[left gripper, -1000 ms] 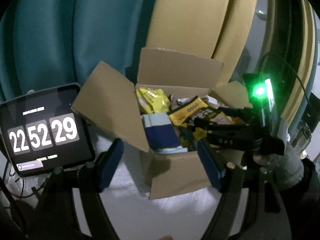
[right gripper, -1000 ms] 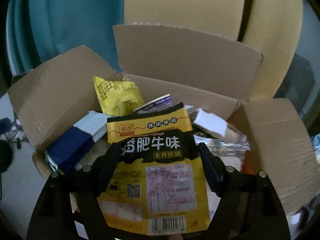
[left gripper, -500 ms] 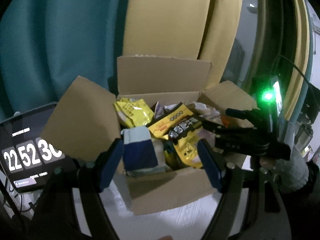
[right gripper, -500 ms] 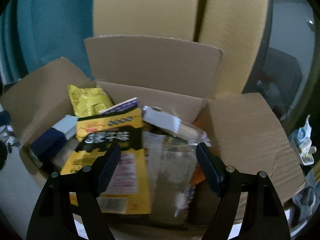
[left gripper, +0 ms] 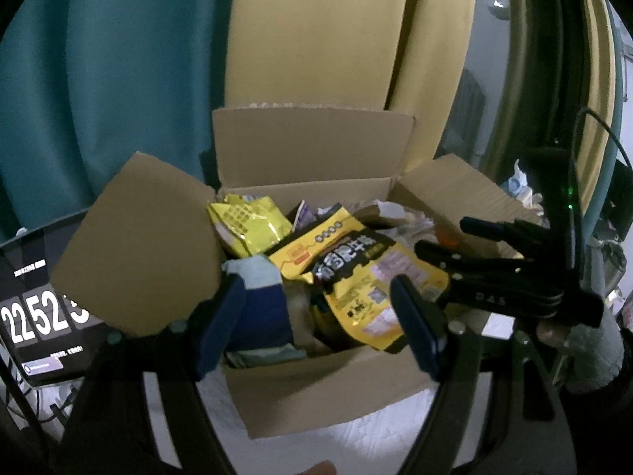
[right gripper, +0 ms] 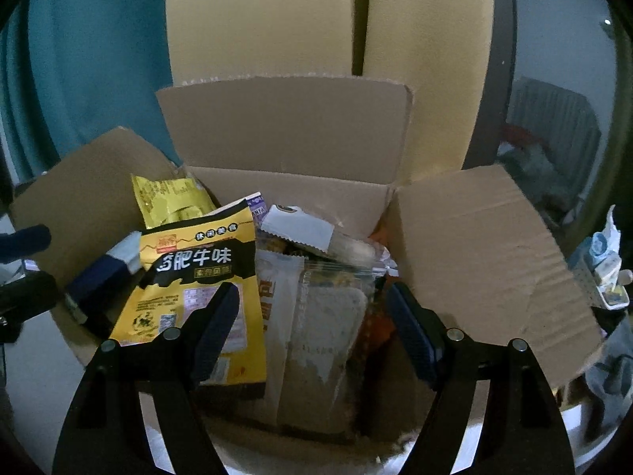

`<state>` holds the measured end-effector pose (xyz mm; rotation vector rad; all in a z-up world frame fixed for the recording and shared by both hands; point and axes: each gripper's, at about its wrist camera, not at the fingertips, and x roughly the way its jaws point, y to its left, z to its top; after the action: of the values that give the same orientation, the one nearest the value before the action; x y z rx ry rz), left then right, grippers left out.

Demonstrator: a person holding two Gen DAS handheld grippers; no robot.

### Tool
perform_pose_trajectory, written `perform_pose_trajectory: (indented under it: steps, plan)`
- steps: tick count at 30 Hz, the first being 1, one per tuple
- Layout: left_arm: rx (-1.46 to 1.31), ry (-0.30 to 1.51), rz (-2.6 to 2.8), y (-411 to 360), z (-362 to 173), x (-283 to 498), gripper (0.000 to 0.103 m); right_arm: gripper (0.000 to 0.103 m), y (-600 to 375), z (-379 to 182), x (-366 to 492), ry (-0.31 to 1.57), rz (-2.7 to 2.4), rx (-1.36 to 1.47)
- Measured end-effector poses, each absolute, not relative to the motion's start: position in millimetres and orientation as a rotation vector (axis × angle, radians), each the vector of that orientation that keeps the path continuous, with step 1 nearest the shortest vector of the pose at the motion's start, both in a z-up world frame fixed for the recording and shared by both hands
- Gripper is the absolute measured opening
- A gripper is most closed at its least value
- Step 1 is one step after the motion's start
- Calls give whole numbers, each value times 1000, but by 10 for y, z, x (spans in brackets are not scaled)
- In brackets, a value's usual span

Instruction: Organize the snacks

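Note:
An open cardboard box (left gripper: 316, 388) (right gripper: 289, 194) holds several snack packs. A yellow-and-black pouch (left gripper: 368, 277) (right gripper: 198, 273) lies on top at the box's front left. Behind it stands a smaller yellow bag (left gripper: 249, 225) (right gripper: 170, 198). A blue-and-white pack (left gripper: 261, 304) (right gripper: 103, 277) sits at the left. A clear pack (right gripper: 328, 316) and a white-topped pack (right gripper: 300, 229) lie on the right. My left gripper (left gripper: 316, 324) is open and empty in front of the box. My right gripper (right gripper: 312, 324) is open and empty over the clear pack; it also shows in the left wrist view (left gripper: 510, 273).
A tablet showing a clock (left gripper: 35, 316) stands left of the box. Teal (left gripper: 99, 79) and yellow curtains (left gripper: 316, 31) hang behind. The box flaps (left gripper: 138, 245) (right gripper: 486, 261) stick out to both sides. Clutter (right gripper: 605, 269) lies at the far right.
My right gripper has let go of the yellow-and-black pouch, which now lies in the box, and has shifted right. My left gripper has swung right, closer to the box.

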<state>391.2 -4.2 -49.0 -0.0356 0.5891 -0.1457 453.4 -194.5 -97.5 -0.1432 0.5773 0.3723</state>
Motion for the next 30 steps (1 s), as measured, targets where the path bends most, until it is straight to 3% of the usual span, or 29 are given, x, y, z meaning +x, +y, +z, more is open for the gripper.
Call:
perform_pose_trajectory:
  steps: [3,5,10,30]
  plan:
    - [-38,579,-145,-51,-447,3823,78,80,-1991,-904,4399,565,371,-141]
    - [-42,568,-148,-63,-402,3732,88,80,-2009,-849,4298,556,371,-141]
    - [-47,515,-156,-87,-281,3468,93,80,-2068,-714,4022,529,367,-140]
    - [-104,399,-69,-19,-50,2352,94,80,-2212,-408,2722,425,368,-144]
